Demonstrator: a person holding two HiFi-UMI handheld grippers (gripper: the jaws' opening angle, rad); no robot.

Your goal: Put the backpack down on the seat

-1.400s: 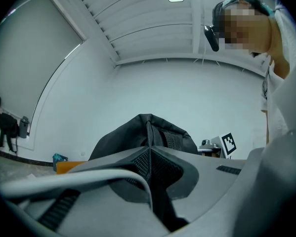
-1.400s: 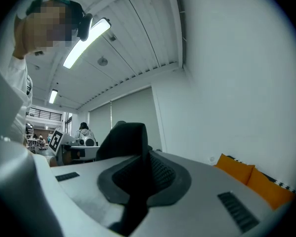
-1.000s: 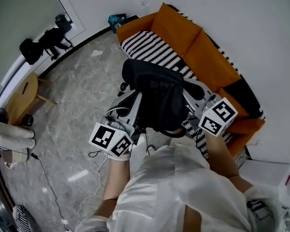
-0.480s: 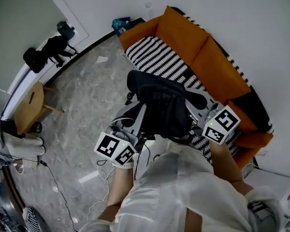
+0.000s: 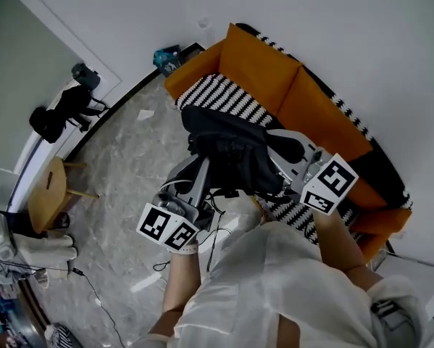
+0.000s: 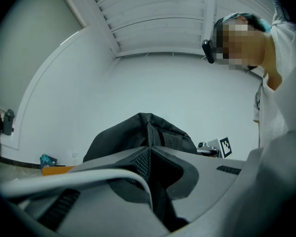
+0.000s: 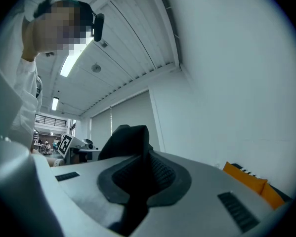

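Note:
A black backpack (image 5: 235, 154) hangs in the air between both grippers, just in front of the orange sofa's black-and-white striped seat (image 5: 227, 96). My left gripper (image 5: 200, 172) is shut on the backpack's left side; in the left gripper view the black fabric (image 6: 143, 132) is pinched between the pads. My right gripper (image 5: 278, 159) is shut on the right side, where dark fabric (image 7: 130, 142) rises from between its jaws. Both marker cubes sit near the person's white sleeves.
The orange sofa (image 5: 274, 71) stands against the white wall, with a dark cushion at its right end. A small wooden table (image 5: 46, 194) and a black bag (image 5: 61, 111) sit at the left on the marble floor. Cables trail on the floor near the person's feet.
The backpack and both grippers have moved up and toward the sofa seat. Both grips have stayed closed on it.

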